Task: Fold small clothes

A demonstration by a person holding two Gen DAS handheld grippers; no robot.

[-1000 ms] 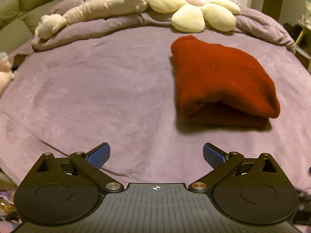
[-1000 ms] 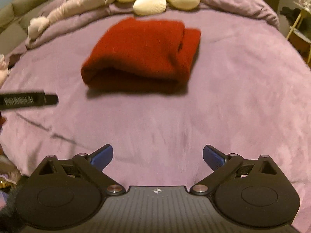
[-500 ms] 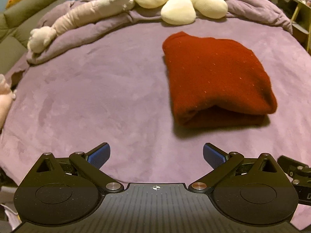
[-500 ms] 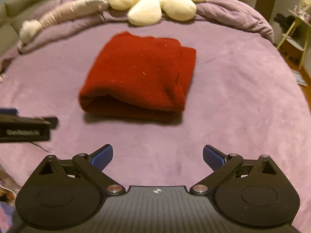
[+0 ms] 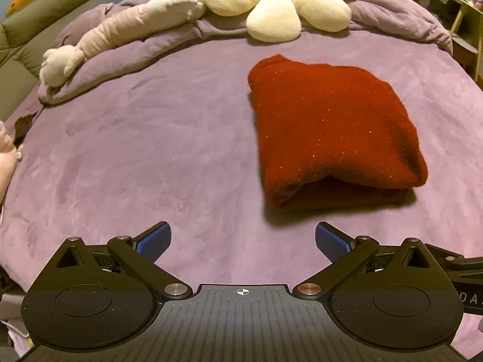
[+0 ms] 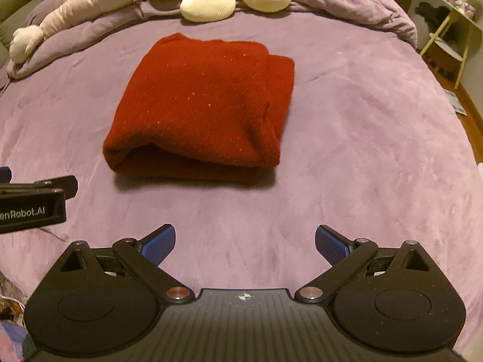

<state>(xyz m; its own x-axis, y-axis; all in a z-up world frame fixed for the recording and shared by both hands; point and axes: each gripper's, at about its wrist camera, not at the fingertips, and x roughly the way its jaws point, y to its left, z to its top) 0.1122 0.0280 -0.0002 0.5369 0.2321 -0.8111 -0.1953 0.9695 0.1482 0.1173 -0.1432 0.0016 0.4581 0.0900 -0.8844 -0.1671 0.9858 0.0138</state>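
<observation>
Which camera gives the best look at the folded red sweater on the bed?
The right wrist view: the red sweater lies near the middle of the picture, with its top, open front fold and right-hand layered edge all visible. The left wrist view shows the sweater too, but pushed toward the right side, so more distorted.

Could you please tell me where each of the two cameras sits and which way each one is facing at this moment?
Left wrist: sits on the left gripper, looking forward over the purple bed; the red sweater lies ahead to its right; its own open blue-tipped fingers show, plus part of the right gripper at the right edge.
Right wrist: sits on the right gripper, facing the sweater ahead, slightly to its left; its own open fingers show, and the left gripper enters at the left edge.
Shared: the sweater, the bed, the flower pillow and the long plush toy.
</observation>
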